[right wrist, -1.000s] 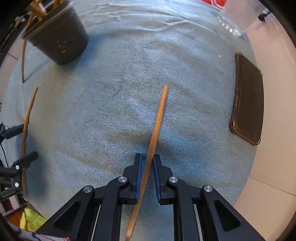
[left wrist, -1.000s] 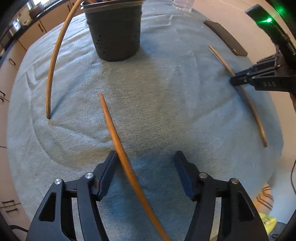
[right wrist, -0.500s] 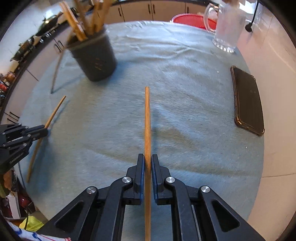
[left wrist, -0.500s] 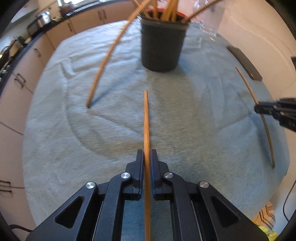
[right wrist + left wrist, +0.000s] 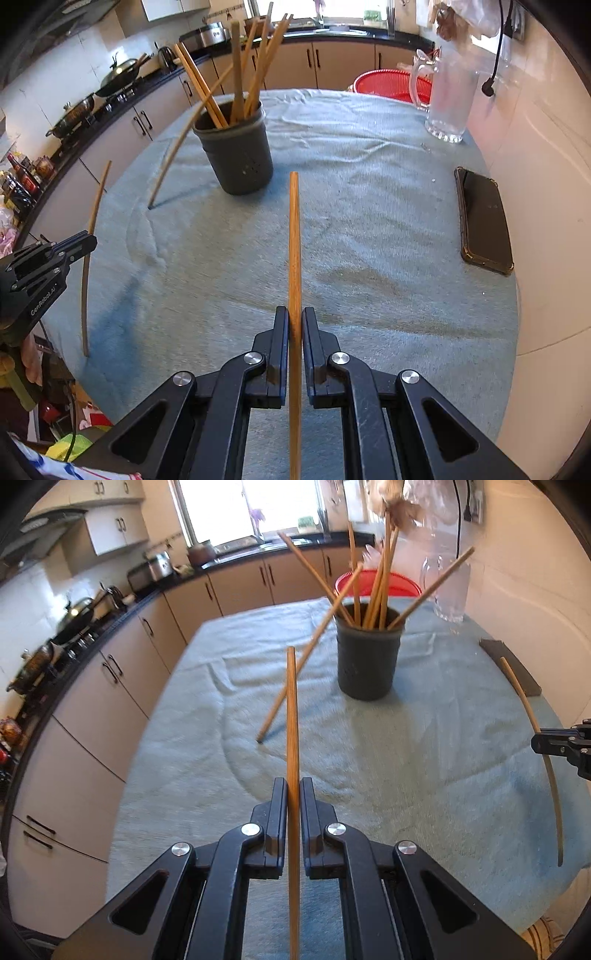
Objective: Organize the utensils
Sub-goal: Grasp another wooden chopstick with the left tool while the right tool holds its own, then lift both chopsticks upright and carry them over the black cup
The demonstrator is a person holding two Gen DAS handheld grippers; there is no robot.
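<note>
Taking the dark utensil holder (image 5: pixel 367 657) on the blue-grey cloth (image 5: pixel 424 746) as the landmark: a loose chopstick (image 5: pixel 308 653) leans against its left rim, tip on the cloth. Nearer the camera and left of the holder, the left gripper (image 5: pixel 293 801) has its jaws pinched on a wooden chopstick (image 5: pixel 291 716) pointing ahead. Right of the holder, the right gripper (image 5: pixel 295 328) clamps a second chopstick (image 5: pixel 294 243). Further right lie a phone (image 5: pixel 484 221) and a glass jug (image 5: pixel 448 99).
</note>
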